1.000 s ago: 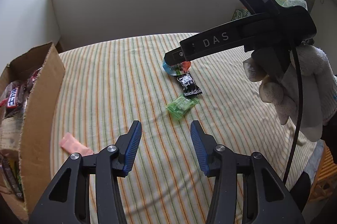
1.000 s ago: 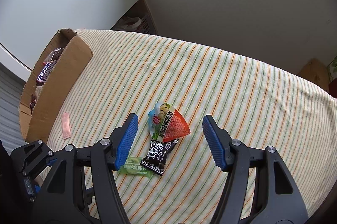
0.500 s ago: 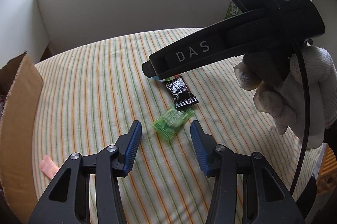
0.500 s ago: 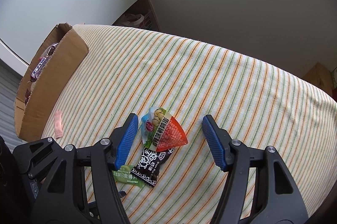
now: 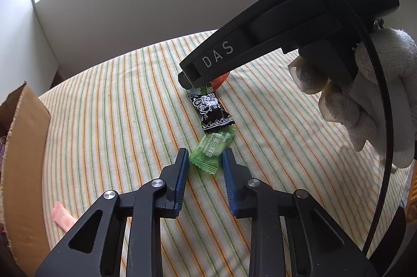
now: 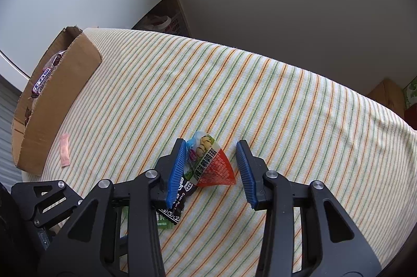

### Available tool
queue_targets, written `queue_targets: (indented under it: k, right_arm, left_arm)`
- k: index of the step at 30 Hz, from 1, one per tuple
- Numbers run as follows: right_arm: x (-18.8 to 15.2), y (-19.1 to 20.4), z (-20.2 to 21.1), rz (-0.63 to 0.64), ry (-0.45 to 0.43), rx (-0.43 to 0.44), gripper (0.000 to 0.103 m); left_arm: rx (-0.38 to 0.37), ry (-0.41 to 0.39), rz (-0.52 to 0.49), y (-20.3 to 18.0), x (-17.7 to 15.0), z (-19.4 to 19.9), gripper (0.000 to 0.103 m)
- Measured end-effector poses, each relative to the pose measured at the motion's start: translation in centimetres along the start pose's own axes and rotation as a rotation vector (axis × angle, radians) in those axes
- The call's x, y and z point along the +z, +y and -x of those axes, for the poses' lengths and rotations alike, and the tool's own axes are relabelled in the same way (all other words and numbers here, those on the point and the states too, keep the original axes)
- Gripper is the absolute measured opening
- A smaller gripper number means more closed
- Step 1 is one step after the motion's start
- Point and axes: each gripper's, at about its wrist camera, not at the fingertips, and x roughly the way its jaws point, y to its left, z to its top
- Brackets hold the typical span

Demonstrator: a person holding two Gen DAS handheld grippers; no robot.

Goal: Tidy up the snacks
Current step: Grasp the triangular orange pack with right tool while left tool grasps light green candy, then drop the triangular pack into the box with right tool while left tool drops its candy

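Observation:
A green candy lies on the striped cloth between the blue pads of my left gripper; its jaws are closing and both pads touch the wrapper. A black candy lies just beyond it. Further on, a triangular red and blue snack packet sits between the fingers of my right gripper. Those jaws are closing too: the left pad touches the packet, and a thin gap shows at the right pad. The black candy pokes out under the right gripper's left finger.
A cardboard box holding wrapped snacks stands at the table's left edge. A pink stick packet lies beside it on the striped tablecloth. A gloved hand holds the right gripper over the far snacks. A wall runs behind the table.
Both grippers have narrowed their jaws around their snacks. The left gripper moved forward and down onto the green candy; the right gripper stayed over the triangular packet.

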Motion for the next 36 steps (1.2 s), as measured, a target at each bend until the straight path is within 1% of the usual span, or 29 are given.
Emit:
queue_targets:
  k: [1, 2, 4, 6, 15, 19, 21, 26, 33, 34, 35, 36]
  right_arm:
    - [0.0, 0.0, 0.0, 0.001, -0.001, -0.016, 0.028]
    - [0.0, -0.1, 0.1, -0.003, -0.002, -0.016, 0.026]
    - [-0.1, -0.5, 0.2, -0.021, -0.006, -0.005, 0.026]
    - [-0.3, -0.9, 0.5, -0.029, -0.011, -0.002, 0.025]
    - [-1.2, -1.5, 2.2, -0.066, -0.038, 0.010, 0.025]
    - [-1.3, -1.1, 3.4, -0.075, -0.060, 0.003, 0.025]
    - [-1.5, -0.9, 4.2, -0.081, -0.070, 0.003, 0.025]
    - [-1.7, 0.8, 6.9, -0.053, -0.101, 0.012, 0.025]
    - [-0.7, 5.5, 9.5, 0.010, -0.146, 0.050, 0.025]
    - [-0.5, 6.1, 9.7, 0.020, -0.150, 0.055, 0.025]
    - [-0.4, 6.9, 9.9, 0.030, -0.152, 0.061, 0.025]
    - [-0.3, 7.8, 10.0, 0.041, -0.155, 0.069, 0.025]
  left_arm:
    - [0.007, -0.002, -0.009, -0.2, 0.0, 0.1, 0.024]
    - [0.015, -0.003, -0.015, -0.5, 0.0, 0.0, 0.024]
    - [0.026, -0.003, -0.022, -0.8, -0.1, 0.1, 0.024]
    - [0.023, 0.001, -0.007, -0.9, -0.1, 0.2, 0.023]
    - [0.013, 0.004, 0.062, 1.0, -1.0, 1.3, 0.022]
    - [0.020, -0.014, 0.075, 1.4, -1.4, 2.6, 0.022]
    - [0.024, -0.027, 0.086, 1.0, -2.6, 4.4, 0.022]
    - [0.032, -0.070, 0.114, 2.1, -3.0, 7.2, 0.022]
    - [0.070, -0.122, 0.164, 4.9, -4.3, 11.3, 0.022]
    - [0.079, -0.128, 0.172, 4.5, -4.7, 12.3, 0.022]
    - [0.087, -0.134, 0.182, 5.4, -4.7, 12.4, 0.022]
    - [0.095, -0.138, 0.192, 6.9, -4.5, 11.7, 0.022]
